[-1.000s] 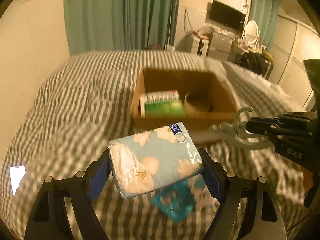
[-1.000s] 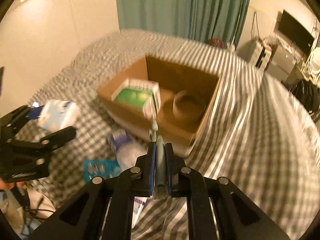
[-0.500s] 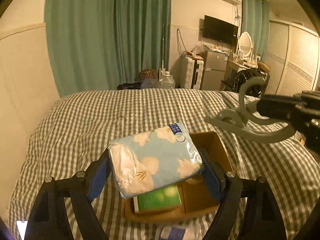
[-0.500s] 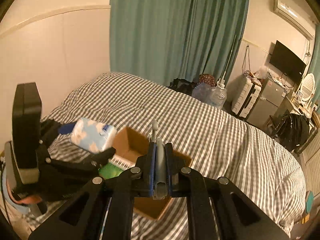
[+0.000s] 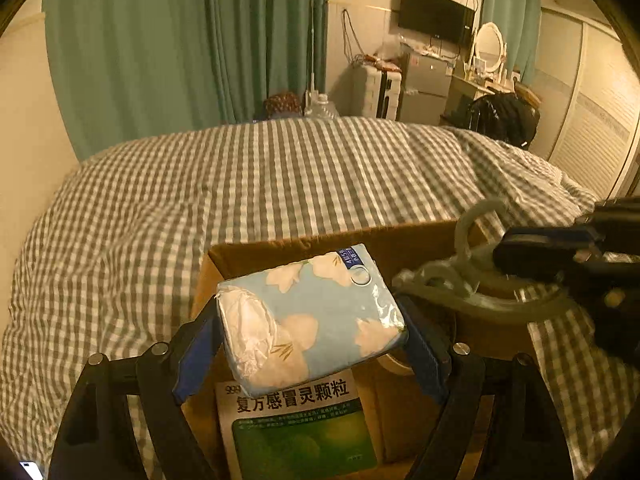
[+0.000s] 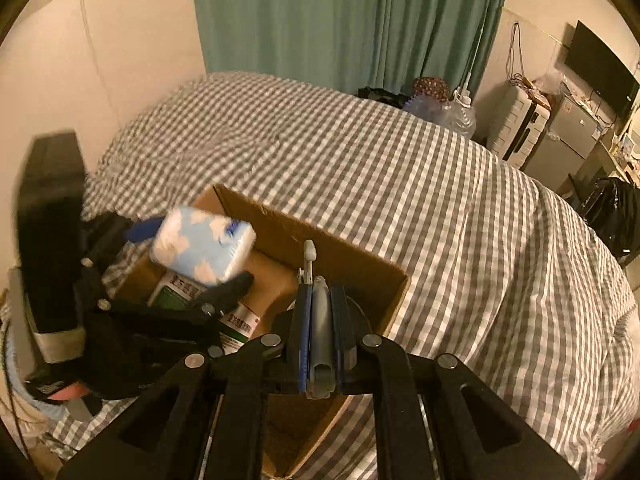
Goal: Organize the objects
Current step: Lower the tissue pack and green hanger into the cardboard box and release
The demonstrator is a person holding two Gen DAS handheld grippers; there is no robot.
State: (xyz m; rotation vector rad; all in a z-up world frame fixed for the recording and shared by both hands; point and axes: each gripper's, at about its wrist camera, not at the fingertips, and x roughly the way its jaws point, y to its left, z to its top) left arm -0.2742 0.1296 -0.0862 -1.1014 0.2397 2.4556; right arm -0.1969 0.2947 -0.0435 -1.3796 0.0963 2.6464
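- While both claws hang over the box (image 5: 280, 246), nothing is released yet.
- Left gripper (image 5: 310, 340): jaws spread wide, clamped on the tissue pack (image 5: 308, 316), held just above the box's left half.
- Directly under the pack: medicine carton (image 5: 296, 428), already in the box.
- Right gripper (image 6: 320, 300): jaws nearly closed, pinching a grey clip (image 5: 468, 280) over the right half; a tape roll (image 5: 394, 362) sits below.
- Progress, my read: carton and roll packed; pack and clip need lowering and letting go.
- Can't tell from here whether anything is left outside the box.
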